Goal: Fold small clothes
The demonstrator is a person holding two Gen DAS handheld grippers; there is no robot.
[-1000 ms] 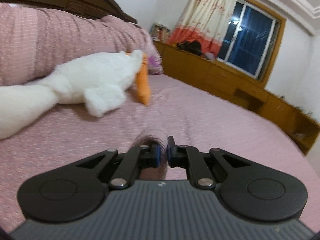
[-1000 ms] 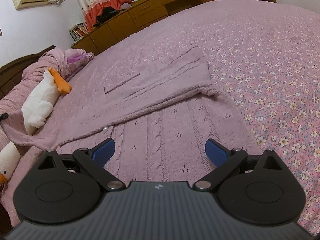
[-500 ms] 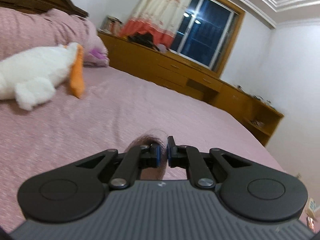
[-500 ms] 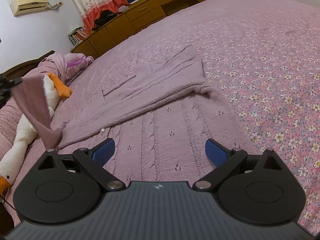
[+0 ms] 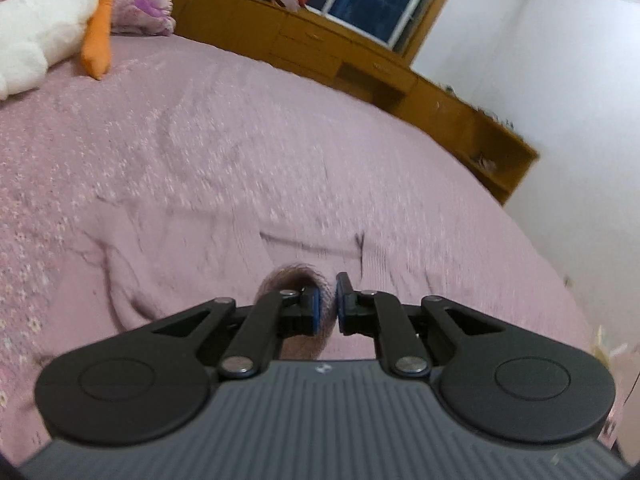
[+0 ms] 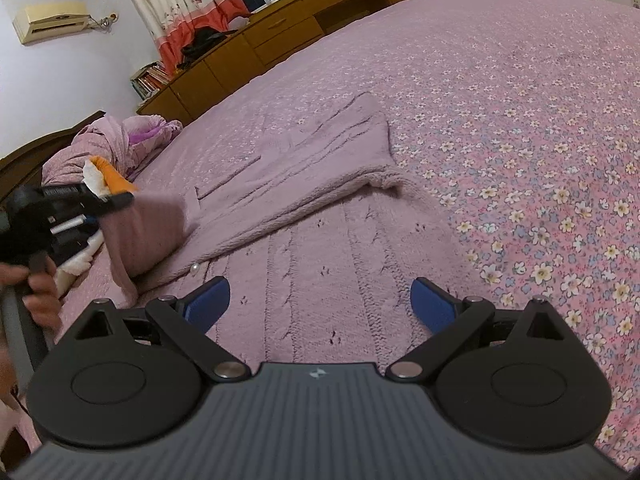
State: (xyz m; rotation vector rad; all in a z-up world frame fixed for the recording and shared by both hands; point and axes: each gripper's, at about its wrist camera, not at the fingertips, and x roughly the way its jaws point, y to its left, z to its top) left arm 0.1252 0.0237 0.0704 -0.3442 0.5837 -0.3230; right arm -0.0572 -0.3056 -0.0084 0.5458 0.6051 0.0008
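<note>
A mauve cable-knit sweater lies spread on the pink floral bedspread. Its sleeve is lifted at the left, pinched in my left gripper, which a hand holds. In the left wrist view the sleeve's cuff sits between the blue pads of the left gripper, whose jaws are just opening, above the sweater's body. My right gripper hangs open over the sweater's near part, with nothing between its fingers.
A white plush duck with an orange beak lies near the bunched pink quilt at the bed's head. Wooden cabinets run along the far side of the bed under a window with curtains.
My left gripper has swung right and down with the sleeve, from beside the plush duck to over the sweater. It has come into the right wrist view. The right gripper stays put.
</note>
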